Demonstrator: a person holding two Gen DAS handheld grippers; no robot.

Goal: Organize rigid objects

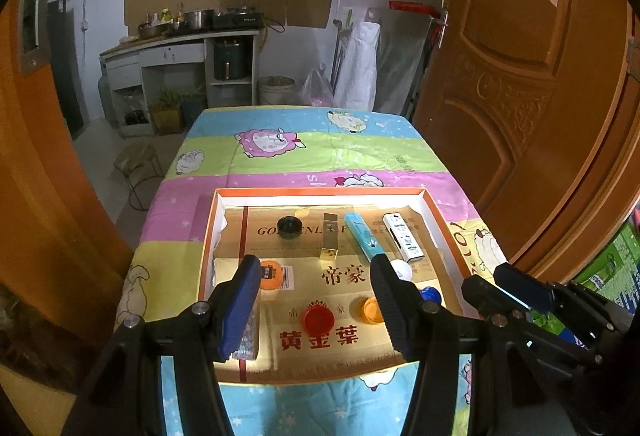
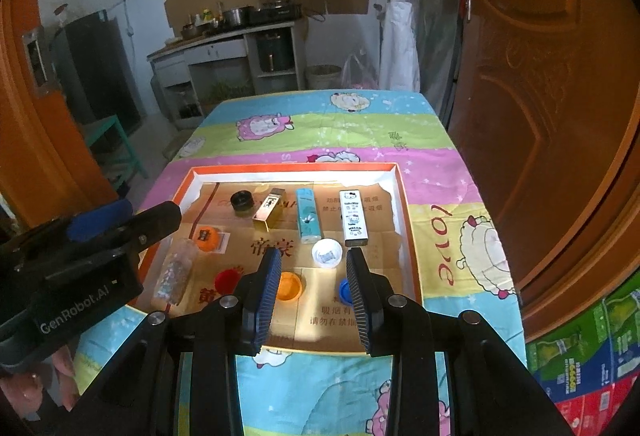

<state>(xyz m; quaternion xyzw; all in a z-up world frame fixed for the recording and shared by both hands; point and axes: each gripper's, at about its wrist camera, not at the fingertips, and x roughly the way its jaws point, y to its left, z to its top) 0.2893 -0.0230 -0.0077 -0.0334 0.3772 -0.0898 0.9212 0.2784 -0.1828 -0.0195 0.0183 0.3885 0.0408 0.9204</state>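
Both grippers, left (image 1: 316,276) and right (image 2: 314,268), hang released above my orange-rimmed tray (image 2: 404,204), which holds caps and small boxes (image 2: 308,218). Beyond it the striped tablecloth (image 2: 340,140) lies bare; wooden door (image 2: 540,96) borders the right, kitchen counter (image 2: 224,44) behind.
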